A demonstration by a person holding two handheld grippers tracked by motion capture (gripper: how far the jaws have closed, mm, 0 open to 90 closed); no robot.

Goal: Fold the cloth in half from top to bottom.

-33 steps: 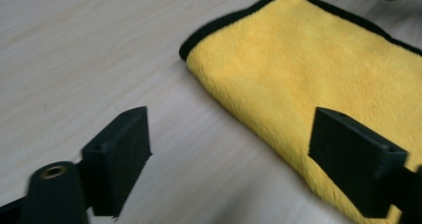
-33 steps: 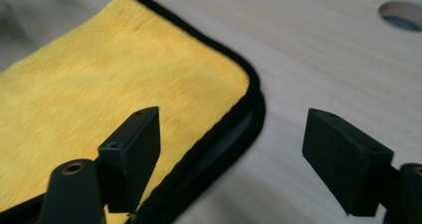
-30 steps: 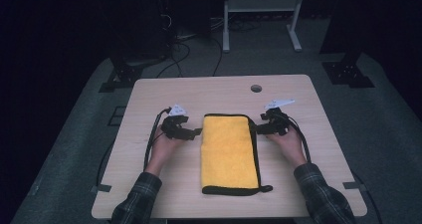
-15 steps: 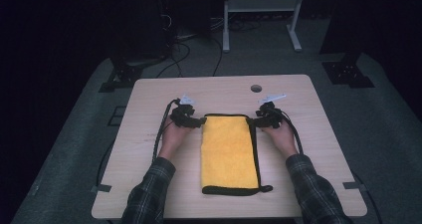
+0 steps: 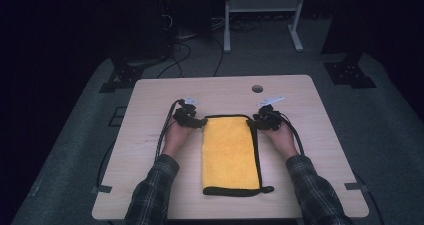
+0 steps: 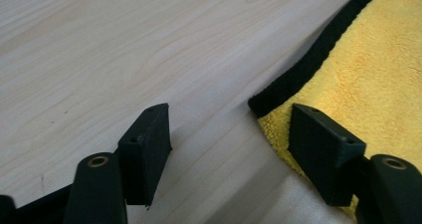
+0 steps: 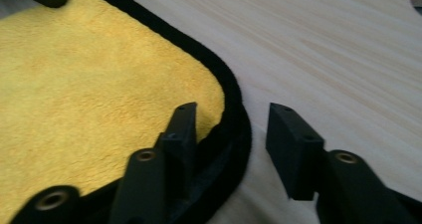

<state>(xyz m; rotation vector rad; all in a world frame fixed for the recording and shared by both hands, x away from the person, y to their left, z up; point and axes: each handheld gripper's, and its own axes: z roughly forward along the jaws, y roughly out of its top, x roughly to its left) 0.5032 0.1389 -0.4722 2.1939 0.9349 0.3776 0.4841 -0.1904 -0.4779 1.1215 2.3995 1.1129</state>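
High view, left to right: light wooden table (image 5: pixel 150 185), one round hole (image 5: pixel 257 88) near its far edge; left gripper (image 5: pixel 196 121) at centre-left of frame, at the far left corner of the yellow towel (image 5: pixel 231 152); towel folded, black-edged, flat at mid-frame, long side running toward the person; right gripper (image 5: pixel 256 122) at the towel's far right corner; plaid sleeves (image 5: pixel 150 195) at bottom of frame. Left gripper view: jaws apart, lately narrowing, not yet clamped; one over bare wood, one over yellow pile (image 6: pixel 378 74), black corner hem between them. Right gripper view: jaws apart, lately narrowing, straddling the black hem (image 7: pixel 234 119); left jaw on the pile, right jaw over wood; not gripping
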